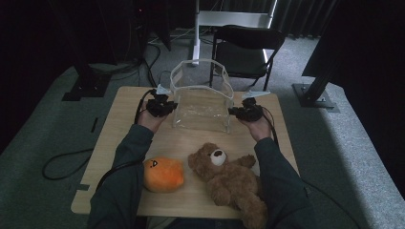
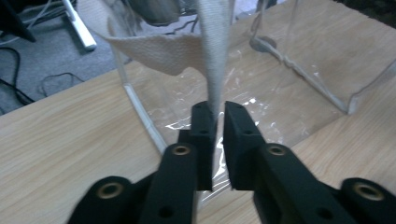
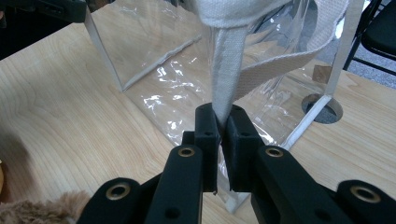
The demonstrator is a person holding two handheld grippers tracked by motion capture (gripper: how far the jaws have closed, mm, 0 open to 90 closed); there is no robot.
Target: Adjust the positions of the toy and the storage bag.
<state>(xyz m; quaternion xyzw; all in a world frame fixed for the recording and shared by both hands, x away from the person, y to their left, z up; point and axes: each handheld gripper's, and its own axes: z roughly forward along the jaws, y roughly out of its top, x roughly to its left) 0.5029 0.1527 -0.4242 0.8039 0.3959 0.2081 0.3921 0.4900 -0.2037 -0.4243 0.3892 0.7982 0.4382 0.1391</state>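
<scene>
a black chair [image 1: 246, 50] stands on grey carpet [image 1: 43, 129] beyond the wooden table [image 1: 114, 138].

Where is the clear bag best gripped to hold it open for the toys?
By its white webbing straps, one from each side: the clear bag stands upright, mouth up, walls thin and slippery. The left gripper and right gripper are each shut on a strap.

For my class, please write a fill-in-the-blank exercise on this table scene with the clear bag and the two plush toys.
1. Each black gripper, left and right, is shut on a white woven ____ of the clear plastic bag.
2. The round plush toy is ____ in colour.
3. The brown teddy bear lies on the wooden ____.

Missing words: strap; orange; table
</scene>
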